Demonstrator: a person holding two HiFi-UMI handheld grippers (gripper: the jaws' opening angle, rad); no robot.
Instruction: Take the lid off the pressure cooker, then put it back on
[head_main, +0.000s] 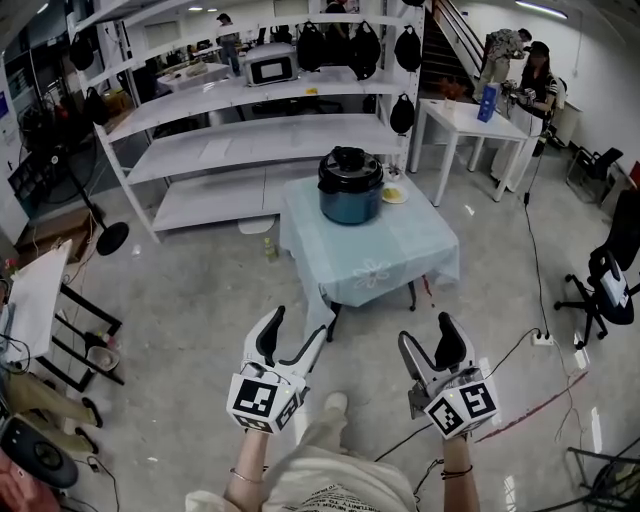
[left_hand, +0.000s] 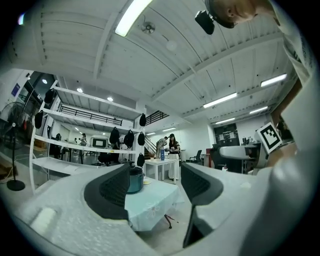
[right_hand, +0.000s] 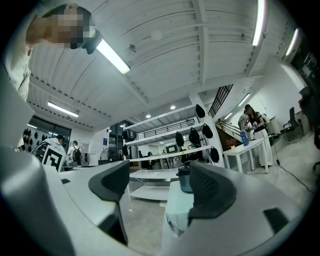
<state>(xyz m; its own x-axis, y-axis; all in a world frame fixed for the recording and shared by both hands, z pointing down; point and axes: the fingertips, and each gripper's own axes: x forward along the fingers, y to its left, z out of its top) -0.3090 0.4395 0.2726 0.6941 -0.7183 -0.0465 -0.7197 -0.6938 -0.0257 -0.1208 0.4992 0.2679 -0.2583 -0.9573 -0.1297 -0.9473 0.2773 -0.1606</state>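
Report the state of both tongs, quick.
Left tongs: open, holding nothing.
Right tongs: open, holding nothing.

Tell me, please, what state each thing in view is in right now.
pressure cooker: upright on the table, untouched.
lid: on the cooker.
left gripper: open, empty, short of the table.
right gripper: open, empty, short of the table.

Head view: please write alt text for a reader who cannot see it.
A pressure cooker with its lid on stands on a cloth-covered table. Nearer the viewer, the left gripper and right gripper are open and empty above the floor.
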